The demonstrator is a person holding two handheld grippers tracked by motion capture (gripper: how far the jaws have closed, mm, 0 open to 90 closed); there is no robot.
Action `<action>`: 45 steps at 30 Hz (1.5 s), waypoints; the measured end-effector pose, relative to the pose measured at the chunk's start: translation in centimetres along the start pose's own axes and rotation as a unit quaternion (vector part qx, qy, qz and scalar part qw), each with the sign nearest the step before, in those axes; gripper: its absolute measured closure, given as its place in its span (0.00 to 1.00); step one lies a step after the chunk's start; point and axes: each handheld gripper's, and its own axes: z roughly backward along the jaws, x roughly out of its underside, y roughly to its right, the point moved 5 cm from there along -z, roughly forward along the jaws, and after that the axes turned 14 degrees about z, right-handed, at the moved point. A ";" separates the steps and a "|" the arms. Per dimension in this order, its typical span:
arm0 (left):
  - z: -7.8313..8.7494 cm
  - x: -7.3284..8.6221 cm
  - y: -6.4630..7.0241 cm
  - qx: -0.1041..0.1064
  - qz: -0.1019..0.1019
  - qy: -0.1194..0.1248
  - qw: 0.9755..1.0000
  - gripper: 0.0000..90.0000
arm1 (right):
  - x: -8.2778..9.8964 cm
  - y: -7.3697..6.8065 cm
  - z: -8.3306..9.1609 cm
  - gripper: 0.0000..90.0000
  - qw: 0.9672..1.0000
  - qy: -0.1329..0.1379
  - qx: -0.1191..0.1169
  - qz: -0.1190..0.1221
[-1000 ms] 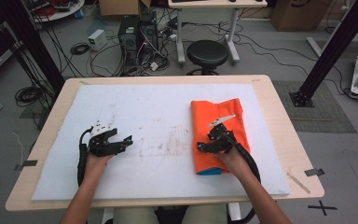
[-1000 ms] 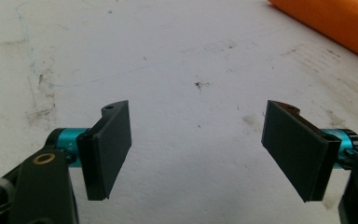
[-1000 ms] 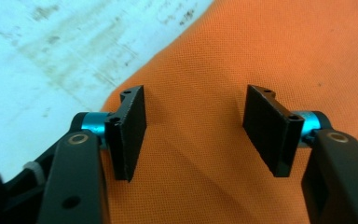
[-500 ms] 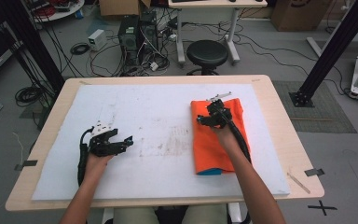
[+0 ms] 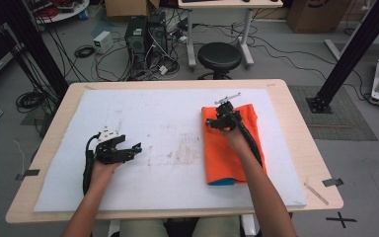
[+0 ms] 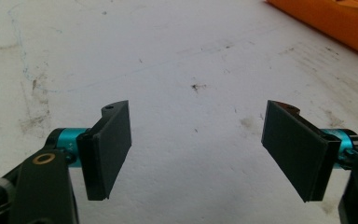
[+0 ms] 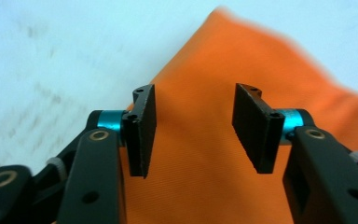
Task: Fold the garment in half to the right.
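A folded orange cloth (image 5: 232, 148) lies on the right half of the white mat (image 5: 168, 118), with a blue layer showing at its near edge. My right gripper (image 5: 216, 120) hovers over the cloth's far left corner. In the right gripper view its jaws stand open above the orange cloth (image 7: 200, 154), nothing between them (image 7: 193, 126). My left gripper (image 5: 128, 147) rests on the mat at the left, open and empty. In the left gripper view (image 6: 196, 144) its jaws are wide apart over bare mat, and the cloth's edge (image 6: 335, 23) shows at the top right.
The wooden table (image 5: 301, 128) frames the mat. Behind the far edge stand a black stool (image 5: 219, 57), computer boxes and tangled cables (image 5: 148, 44). Tape marks (image 5: 331, 181) sit at the table's right side.
My right gripper has moved away from me along the cloth, from its near part to its far left corner. The left gripper has stayed put.
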 end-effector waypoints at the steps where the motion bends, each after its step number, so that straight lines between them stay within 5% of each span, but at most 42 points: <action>1: 0.0 0.0 0.0 0.000 -0.001 0.000 1.000 0.27 | 0.0 0.6 0.4 0.55 1.000 0.007 0.008 -0.007; 6: 0.0 0.0 0.2 0.001 -0.001 0.000 1.000 0.27 | 1.8 4.4 1.2 0.59 0.997 -0.014 0.074 -0.031; 13: 0.0 0.0 0.0 0.000 -0.001 -0.001 1.000 0.27 | 3.7 7.5 1.3 0.76 0.992 -0.045 0.104 -0.051; 19: -0.1 0.1 0.1 0.001 -0.003 -0.003 1.000 0.27 | 6.0 9.6 1.7 0.84 0.984 -0.081 0.139 -0.074; 23: 0.1 0.0 0.2 -0.006 -0.010 0.003 1.000 0.27 | 7.2 10.6 2.3 0.84 0.982 -0.070 0.143 -0.099; 29: 0.3 -0.2 0.2 -0.002 -0.009 0.012 1.000 0.27 | 7.4 10.7 4.4 0.74 0.984 -0.020 0.133 -0.118; 35: 0.5 -0.6 -0.4 0.007 0.002 0.028 1.000 0.27 | 8.8 9.2 7.2 0.71 0.988 -0.006 0.118 -0.096; 37: 0.6 -0.7 -0.7 0.005 0.002 0.023 1.000 0.27 | 9.4 8.7 8.0 0.72 0.990 -0.007 0.114 -0.088; 41: 1.0 -1.6 -1.0 0.004 -0.004 0.029 1.000 0.27 | 10.6 6.8 8.7 0.78 0.996 -0.004 0.057 -0.075; 45: 1.4 -2.0 -1.4 -0.001 -0.003 0.033 0.999 0.27 | 11.8 5.6 8.4 0.89 0.997 -0.033 0.050 -0.058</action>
